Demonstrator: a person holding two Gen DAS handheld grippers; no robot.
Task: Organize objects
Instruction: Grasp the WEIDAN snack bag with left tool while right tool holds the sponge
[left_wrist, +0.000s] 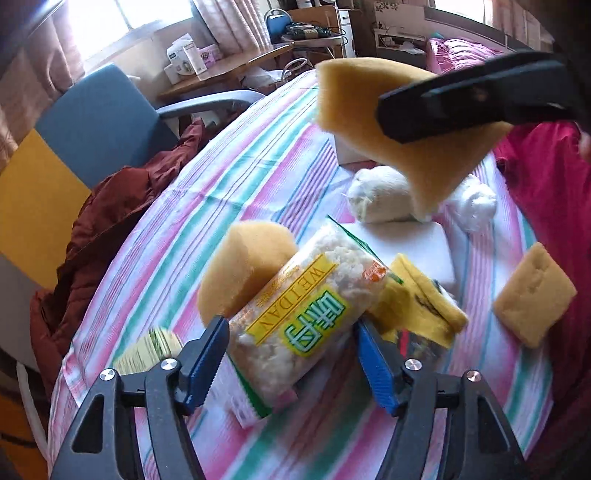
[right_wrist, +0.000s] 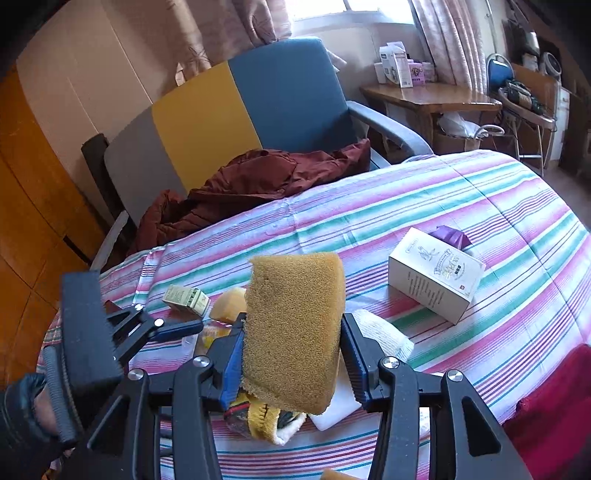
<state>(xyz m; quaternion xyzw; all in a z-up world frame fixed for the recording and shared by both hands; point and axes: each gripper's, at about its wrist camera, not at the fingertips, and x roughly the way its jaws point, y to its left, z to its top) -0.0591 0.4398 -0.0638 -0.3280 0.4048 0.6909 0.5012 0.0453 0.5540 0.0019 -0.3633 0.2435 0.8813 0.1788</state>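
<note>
Your right gripper (right_wrist: 291, 354) holds the sponge (right_wrist: 295, 325) aloft; left gripper (left_wrist: 288, 362) fingers wide, straddling the snack packet (left_wrist: 295, 325); next, close on it before lifting off the bed (left_wrist: 229, 177).

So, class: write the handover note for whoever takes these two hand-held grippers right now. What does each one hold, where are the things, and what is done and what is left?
Right hand-held gripper: shut on a yellow sponge, lifted above the striped bedspread.
Left hand-held gripper: open, jaws either side of the snack bag, not gripping.
Loose on the bedspread: two more sponges, two white rolls, yellow cloth, white box, small green box.
Done: nothing visibly sorted.
Left: place the sponge, grasp the bag, tidy the rest.
</note>
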